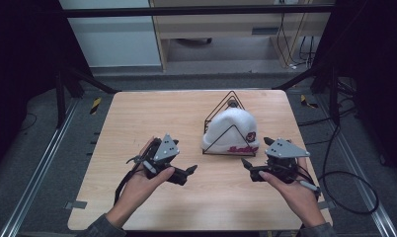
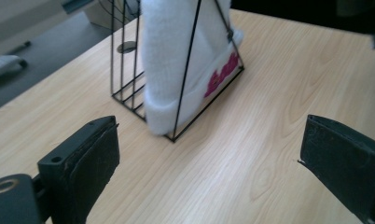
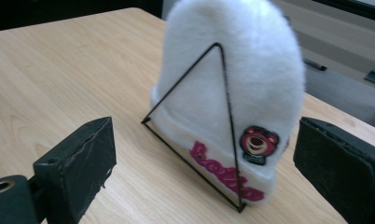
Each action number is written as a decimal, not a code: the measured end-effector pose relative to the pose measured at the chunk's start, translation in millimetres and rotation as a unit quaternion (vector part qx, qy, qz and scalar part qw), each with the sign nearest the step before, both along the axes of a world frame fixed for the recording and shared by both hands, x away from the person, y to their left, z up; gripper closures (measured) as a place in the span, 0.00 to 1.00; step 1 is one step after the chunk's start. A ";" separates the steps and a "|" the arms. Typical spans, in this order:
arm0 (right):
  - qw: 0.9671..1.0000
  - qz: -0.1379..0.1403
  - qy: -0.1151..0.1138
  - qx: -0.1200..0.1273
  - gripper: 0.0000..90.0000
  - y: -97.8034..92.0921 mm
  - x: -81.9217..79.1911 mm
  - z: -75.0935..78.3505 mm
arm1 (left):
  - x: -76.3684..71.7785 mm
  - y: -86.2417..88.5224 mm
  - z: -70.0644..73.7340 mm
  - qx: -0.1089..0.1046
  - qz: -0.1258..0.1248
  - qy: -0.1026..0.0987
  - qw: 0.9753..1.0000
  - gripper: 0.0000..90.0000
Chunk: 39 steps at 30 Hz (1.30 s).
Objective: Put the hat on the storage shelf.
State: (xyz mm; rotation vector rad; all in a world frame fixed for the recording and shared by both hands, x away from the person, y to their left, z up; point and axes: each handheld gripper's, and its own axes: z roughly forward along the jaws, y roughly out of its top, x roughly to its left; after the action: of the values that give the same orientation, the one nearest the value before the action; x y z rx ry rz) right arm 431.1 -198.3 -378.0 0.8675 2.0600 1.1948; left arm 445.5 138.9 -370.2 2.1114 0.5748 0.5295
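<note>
We're looking down on the wooden table (image 1: 137,123), and towards its far right part stands a black wire rack (image 1: 230,129) with a triangular frame, a fluffy white hat (image 1: 232,127) pushed inside it so the cuff with pink lettering and a small bear patch (image 1: 251,136) faces our side. On the near half of the table we have both tools in hand: the left gripper (image 1: 190,170) sits to the left of the rack and a little nearer to us, its jaws pointing right, while the right gripper (image 1: 246,166) sits just in front of the hat's cuff, close to the rack's near right corner but not touching it. From the left gripper view we see the hat (image 2: 176,60) ahead and to the upper left between the jaws, well apart from them, bare wood between; those jaws stand wide, nothing held. From the right gripper view the hat (image 3: 232,88) stands squarely between the jaws, near, with the wire triangle (image 3: 209,126) crossing its front and the bear patch (image 3: 257,144) low on the right; these jaws too are spread wide and empty.
</note>
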 end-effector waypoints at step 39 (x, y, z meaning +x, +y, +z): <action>0.998 0.037 0.039 -0.017 0.10 80.8 31.0 -11.6 | -15.9 128.4 -74.5 -0.029 0.114 0.060 0.991 0.05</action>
State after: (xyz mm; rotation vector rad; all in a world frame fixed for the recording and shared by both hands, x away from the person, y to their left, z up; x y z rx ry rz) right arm 462.0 -117.4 -389.5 0.8408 2.1868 1.1771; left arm 429.6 267.3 -444.7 2.0433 0.8974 0.5073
